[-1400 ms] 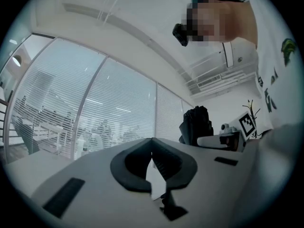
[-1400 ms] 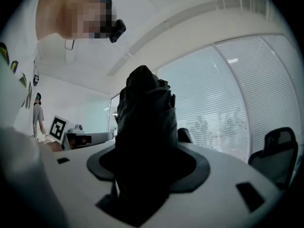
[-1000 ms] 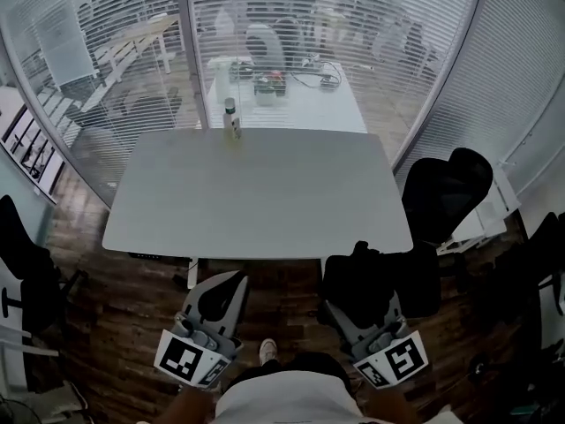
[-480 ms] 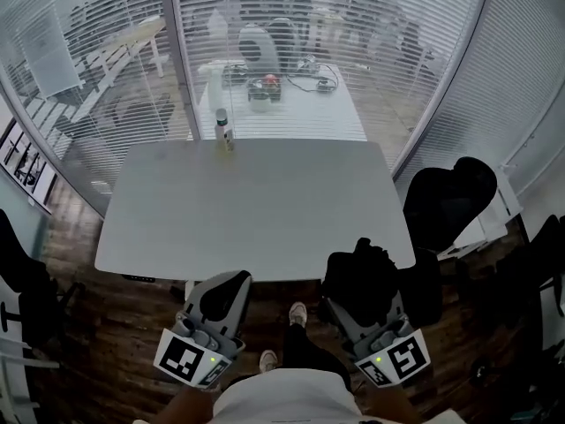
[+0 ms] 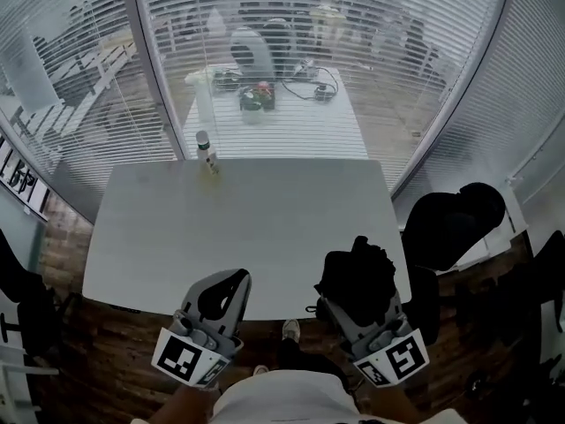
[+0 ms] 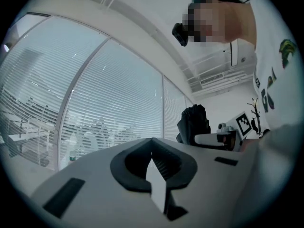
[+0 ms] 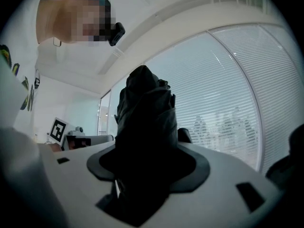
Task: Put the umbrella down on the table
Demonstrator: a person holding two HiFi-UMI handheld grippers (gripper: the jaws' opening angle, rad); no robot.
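Note:
The folded black umbrella (image 5: pixel 357 270) stands up out of my right gripper (image 5: pixel 360 306), whose jaws are shut on its lower part; in the right gripper view the umbrella (image 7: pixel 145 122) fills the gap between the jaws and hides the fingertips. It hangs over the near right edge of the white table (image 5: pixel 265 228). My left gripper (image 5: pixel 237 277) is over the table's near edge, to the left of the umbrella. Its jaw tips meet in the left gripper view (image 6: pixel 152 140), with nothing between them.
A small bottle (image 5: pixel 206 151) stands at the table's far left edge. Behind it a glass wall with blinds (image 5: pixel 132 78) closes the room, with another cluttered table (image 5: pixel 282 117) beyond. A black office chair (image 5: pixel 450 223) stands right of the table. Dark wood floor (image 5: pixel 115 343) lies below.
Both grippers have come forward from above the floor to above the table's near edge, the umbrella still in the right one. The table now sits closer in the head view.

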